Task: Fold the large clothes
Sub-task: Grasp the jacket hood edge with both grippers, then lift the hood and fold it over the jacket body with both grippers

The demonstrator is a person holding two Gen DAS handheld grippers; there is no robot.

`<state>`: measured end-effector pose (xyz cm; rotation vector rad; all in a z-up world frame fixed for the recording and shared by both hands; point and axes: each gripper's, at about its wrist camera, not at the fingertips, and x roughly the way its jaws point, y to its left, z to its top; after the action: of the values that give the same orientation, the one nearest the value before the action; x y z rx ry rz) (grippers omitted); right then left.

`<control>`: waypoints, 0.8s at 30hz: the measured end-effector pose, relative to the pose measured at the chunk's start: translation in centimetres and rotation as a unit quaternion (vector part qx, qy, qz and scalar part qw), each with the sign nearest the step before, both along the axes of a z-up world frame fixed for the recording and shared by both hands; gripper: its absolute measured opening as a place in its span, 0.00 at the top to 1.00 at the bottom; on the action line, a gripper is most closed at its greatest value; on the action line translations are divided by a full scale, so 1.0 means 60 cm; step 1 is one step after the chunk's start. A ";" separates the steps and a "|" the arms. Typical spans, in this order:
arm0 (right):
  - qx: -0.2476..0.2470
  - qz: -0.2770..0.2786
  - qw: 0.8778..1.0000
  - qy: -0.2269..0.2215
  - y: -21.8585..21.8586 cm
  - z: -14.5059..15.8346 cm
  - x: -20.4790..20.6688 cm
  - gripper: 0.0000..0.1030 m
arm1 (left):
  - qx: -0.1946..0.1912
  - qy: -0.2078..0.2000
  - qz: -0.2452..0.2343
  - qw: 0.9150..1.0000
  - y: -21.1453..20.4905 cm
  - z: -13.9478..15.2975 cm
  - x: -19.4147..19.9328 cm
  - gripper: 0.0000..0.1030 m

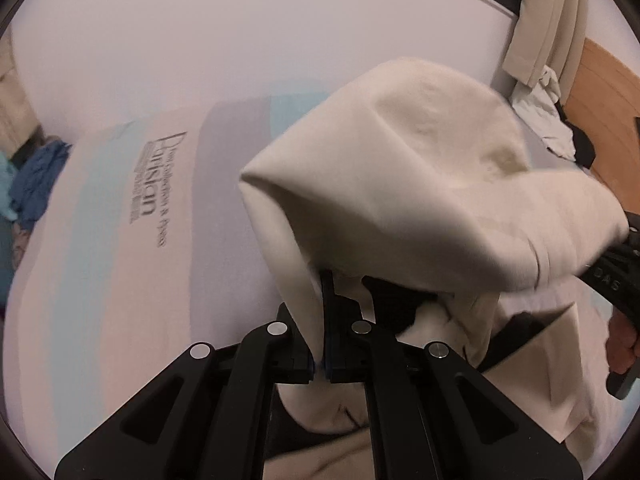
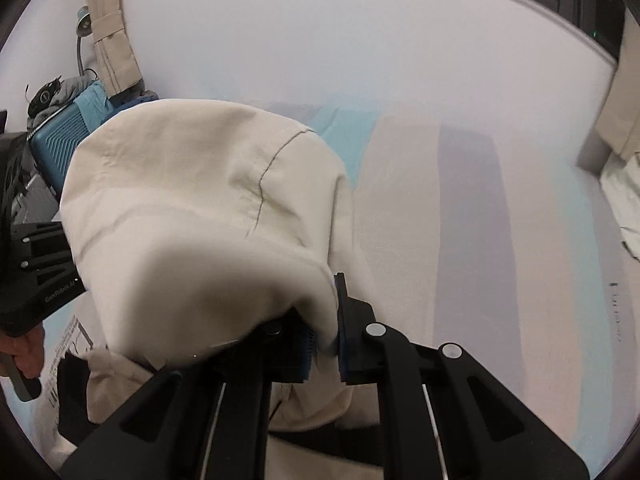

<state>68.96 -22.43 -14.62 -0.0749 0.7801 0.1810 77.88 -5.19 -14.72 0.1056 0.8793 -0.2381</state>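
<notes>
A large cream garment (image 1: 420, 184) hangs lifted above a striped pastel bed sheet (image 1: 120, 260). My left gripper (image 1: 320, 320) is shut on a fold of its fabric. My right gripper (image 2: 326, 320) is shut on another edge of the same cream garment (image 2: 200, 208), which drapes over and hides its left finger. Each gripper shows at the edge of the other's view: the right one at the far right (image 1: 616, 280), the left one at the far left (image 2: 36, 272). Lower parts of the garment hang below both grippers, with a dark lining showing.
The sheet (image 2: 460, 220) carries printed lettering (image 1: 160, 184). Blue clothes (image 1: 36, 184) lie at the bed's left edge. A teal suitcase (image 2: 64, 140) stands beside the bed. Beige curtains (image 1: 548, 20) and white cloth (image 1: 548, 116) sit by a wooden headboard (image 1: 604, 112).
</notes>
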 end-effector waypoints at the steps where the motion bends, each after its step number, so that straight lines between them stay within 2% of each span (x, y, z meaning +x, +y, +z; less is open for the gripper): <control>1: -0.001 -0.001 1.000 -0.003 -0.003 -0.001 -0.018 0.93 | -0.001 0.004 0.005 1.000 0.002 0.000 -0.010 0.99; 13: -0.019 -0.001 1.000 -0.007 0.045 -0.017 -0.187 0.93 | 0.012 0.010 0.010 1.000 0.009 -0.015 -0.155 0.99; 24: -0.051 0.010 0.999 0.014 0.055 -0.064 -0.314 0.93 | 0.039 0.025 0.012 0.999 0.004 -0.065 -0.295 0.99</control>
<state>50.14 -19.12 -18.48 -0.1771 0.8160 0.1622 60.21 -4.95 -18.62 0.1622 0.9391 -0.1850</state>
